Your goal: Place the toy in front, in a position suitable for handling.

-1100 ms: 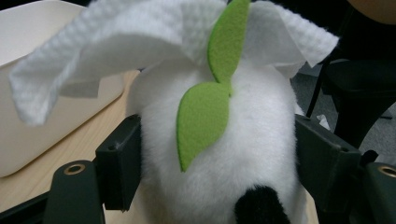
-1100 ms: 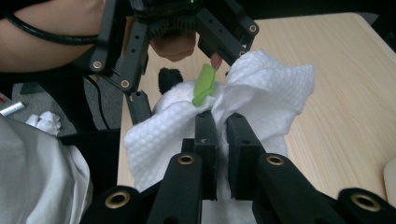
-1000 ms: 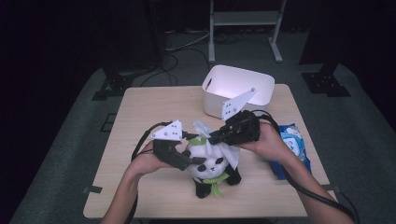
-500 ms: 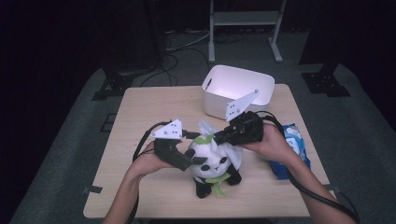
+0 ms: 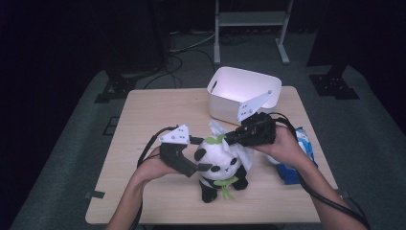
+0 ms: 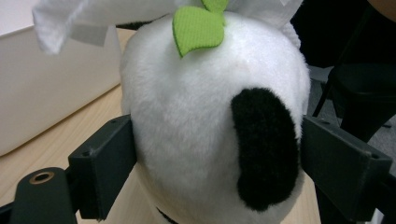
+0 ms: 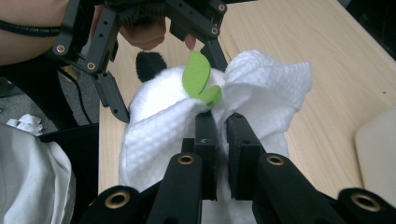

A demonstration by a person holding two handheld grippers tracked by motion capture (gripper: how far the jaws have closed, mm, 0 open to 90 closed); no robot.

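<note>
The panda plush [image 5: 220, 163] sat upright on the wooden surface [image 5: 143, 115], near its front edge and in front of the white bin [image 5: 242, 93], with a green leaf [image 6: 198, 30] on top of its head. The left gripper [image 5: 203, 165] came in from the panda's left side, its fingers [image 6: 105, 163] set wide on either side of the head. In the left gripper view they stood just beside the white fur and the black ear [image 6: 266, 149]; they had just been opening, with the head between them, and whether the pads touched the fur could not be told.

The right gripper [image 5: 230, 139] reached in from the other side, above the panda's head. Its fingers [image 7: 208, 140] were drawn narrow, pinched on a fold of white cloth [image 7: 261, 84] that lay draped over the back of the head, just beside the leaf. A blue-and-white packet [image 5: 297, 158] lay on the surface beside the right hand [image 5: 282, 146].
</note>
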